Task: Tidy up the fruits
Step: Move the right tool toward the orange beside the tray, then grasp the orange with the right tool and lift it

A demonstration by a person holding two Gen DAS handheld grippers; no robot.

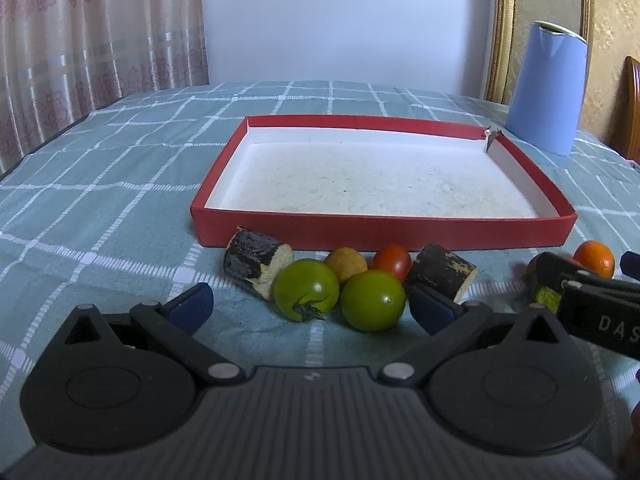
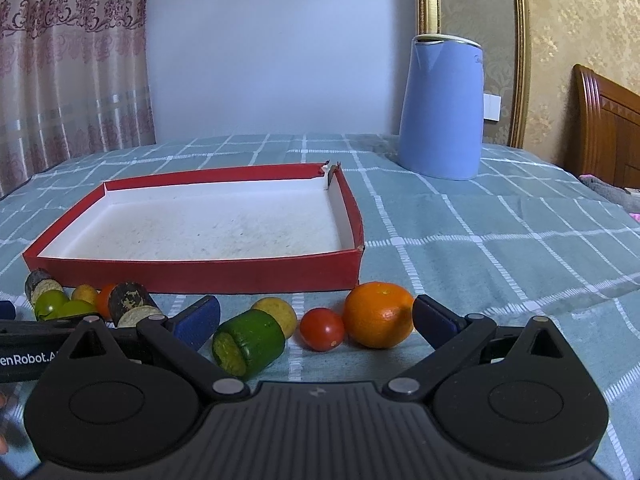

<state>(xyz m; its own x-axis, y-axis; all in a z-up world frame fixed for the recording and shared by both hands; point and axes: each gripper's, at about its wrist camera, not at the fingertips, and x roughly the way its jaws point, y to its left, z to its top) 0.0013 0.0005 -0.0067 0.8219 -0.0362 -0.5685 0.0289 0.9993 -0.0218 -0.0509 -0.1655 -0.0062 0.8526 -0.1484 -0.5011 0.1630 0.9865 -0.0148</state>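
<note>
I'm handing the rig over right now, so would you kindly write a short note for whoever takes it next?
Left gripper: open, empty, low behind the two green tomatoes.
Right gripper: open, empty, low behind the green cylinder piece, small red tomato and orange.
Red tray: nothing in it.
All fruit lies on the cloth along the tray's near wall.
Done: nothing placed. Left: everything.

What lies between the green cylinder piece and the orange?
In the right wrist view, a small red tomato and a yellowish ball lie between the green cylinder piece and the orange.
</note>
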